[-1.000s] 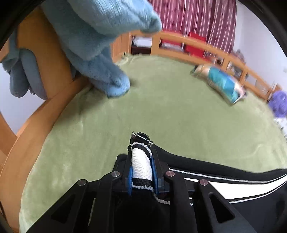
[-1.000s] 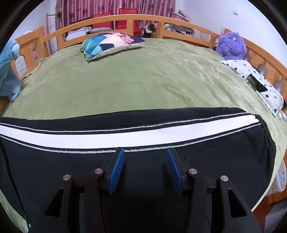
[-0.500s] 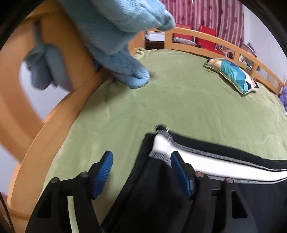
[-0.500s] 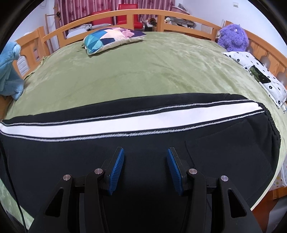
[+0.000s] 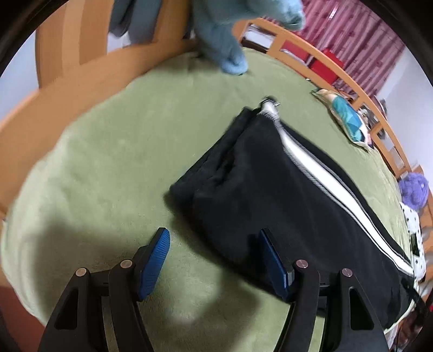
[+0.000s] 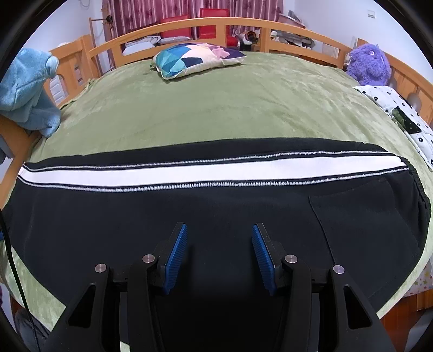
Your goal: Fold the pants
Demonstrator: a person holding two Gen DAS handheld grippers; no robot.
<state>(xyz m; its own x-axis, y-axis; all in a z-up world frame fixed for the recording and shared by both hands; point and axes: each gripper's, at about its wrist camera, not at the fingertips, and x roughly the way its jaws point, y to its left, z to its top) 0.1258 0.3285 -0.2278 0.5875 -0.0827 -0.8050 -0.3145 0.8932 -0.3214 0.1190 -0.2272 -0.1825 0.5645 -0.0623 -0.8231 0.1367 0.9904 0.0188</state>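
Left gripper (image 5: 213, 253) spread, empty, beside hem of black pants (image 5: 284, 195); right gripper (image 6: 219, 251) spread above pants, gripping nothing.

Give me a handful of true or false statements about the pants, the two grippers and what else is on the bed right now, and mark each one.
1. The black pants lie flat on the green bedspread, white stripe up. True.
2. The left gripper is clamped on the leg cuff. False: its jaws are open and hold nothing; the cuff lies on the bedspread well ahead of them.
3. The right gripper hovers open over the pants. True.
4. The purple plush toy sits in the middle of the bed. False: it sits at the bed's edge by the wooden rail.
5. A patterned pillow lies beyond the pants. True.
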